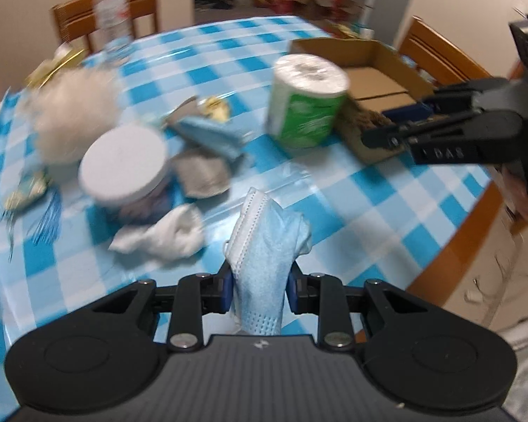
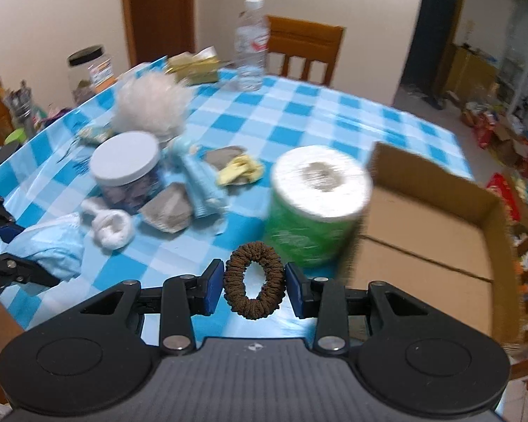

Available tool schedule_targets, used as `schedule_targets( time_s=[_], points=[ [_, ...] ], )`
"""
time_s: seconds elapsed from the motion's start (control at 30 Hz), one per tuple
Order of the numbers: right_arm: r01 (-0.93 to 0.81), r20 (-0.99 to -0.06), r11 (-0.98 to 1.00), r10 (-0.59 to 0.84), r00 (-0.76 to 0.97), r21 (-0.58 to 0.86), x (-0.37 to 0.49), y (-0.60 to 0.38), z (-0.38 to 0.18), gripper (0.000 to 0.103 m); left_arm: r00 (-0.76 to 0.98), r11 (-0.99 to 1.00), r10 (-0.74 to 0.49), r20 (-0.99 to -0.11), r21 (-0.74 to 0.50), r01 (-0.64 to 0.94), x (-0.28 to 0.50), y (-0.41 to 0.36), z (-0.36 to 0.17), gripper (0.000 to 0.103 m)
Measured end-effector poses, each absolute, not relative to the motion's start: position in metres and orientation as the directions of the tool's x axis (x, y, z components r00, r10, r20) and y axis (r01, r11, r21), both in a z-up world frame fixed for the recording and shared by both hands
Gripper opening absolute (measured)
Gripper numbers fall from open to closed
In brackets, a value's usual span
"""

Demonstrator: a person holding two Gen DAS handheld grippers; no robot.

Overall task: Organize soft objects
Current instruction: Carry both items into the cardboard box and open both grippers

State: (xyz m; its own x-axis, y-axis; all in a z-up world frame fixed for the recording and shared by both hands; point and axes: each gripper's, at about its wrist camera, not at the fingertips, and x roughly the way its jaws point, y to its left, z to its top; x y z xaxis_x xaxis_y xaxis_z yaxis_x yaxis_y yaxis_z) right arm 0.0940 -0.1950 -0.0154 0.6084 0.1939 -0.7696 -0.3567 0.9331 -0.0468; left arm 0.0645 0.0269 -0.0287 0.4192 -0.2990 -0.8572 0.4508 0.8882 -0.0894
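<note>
My left gripper (image 1: pixel 258 283) is shut on a crumpled light blue face mask (image 1: pixel 264 246) and holds it above the checked table. It also shows at the left edge of the right wrist view (image 2: pixel 3 246) with the mask (image 2: pixel 49 242). My right gripper (image 2: pixel 253 281) is shut on a brown scrunchie (image 2: pixel 253 277), held near the cardboard box (image 2: pixel 422 246). In the left wrist view the right gripper (image 1: pixel 397 126) is over the box (image 1: pixel 376 81). A white sock (image 1: pixel 162 235), a white fluffy ball (image 1: pixel 70 112) and a grey mask (image 1: pixel 202 176) lie on the table.
A toilet roll in green wrap (image 2: pixel 316 204) stands beside the box. A white-lidded jar (image 2: pixel 126 172), a blue doll (image 2: pixel 200 179), a water bottle (image 2: pixel 251 45) and a gold box (image 2: pixel 193 66) are on the table. Wooden chairs (image 2: pixel 302 52) stand around it.
</note>
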Motion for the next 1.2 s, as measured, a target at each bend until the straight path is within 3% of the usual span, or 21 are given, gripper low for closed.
schedule_targets(
  time_s=[0.3,0.5,0.63,0.77,1.2],
  points=[
    [-0.271,-0.723,0.956,0.108,0.682,-0.113,0.114,-0.259,0.003,0.043,0.422,0.812,-0.375,-0.825,-0.074,0.578,0.087,-0.029,0.001,0.027],
    [-0.261,-0.711,0.962,0.131,0.691,-0.076,0.134,-0.287,-0.003,0.045,0.431,0.796,-0.389,-0.814,-0.061,0.603,0.11,-0.068,0.013,0.027],
    [-0.287,-0.715,0.958,0.184,0.675,-0.025,0.141,-0.298,-0.014,0.08,0.436,0.794,-0.385,-0.814,-0.051,0.606,0.127,-0.09,0.017,0.027],
    [-0.292,-0.722,0.956,0.218,0.656,0.024,0.135,-0.309,-0.024,0.093,0.44,0.786,-0.384,-0.812,-0.038,0.617,0.144,-0.113,0.02,0.027],
    [-0.226,-0.696,0.974,0.187,0.693,0.036,0.12,-0.339,-0.024,0.101,0.453,0.739,-0.453,-0.768,-0.039,0.673,0.216,-0.195,0.027,0.028]
  ],
)
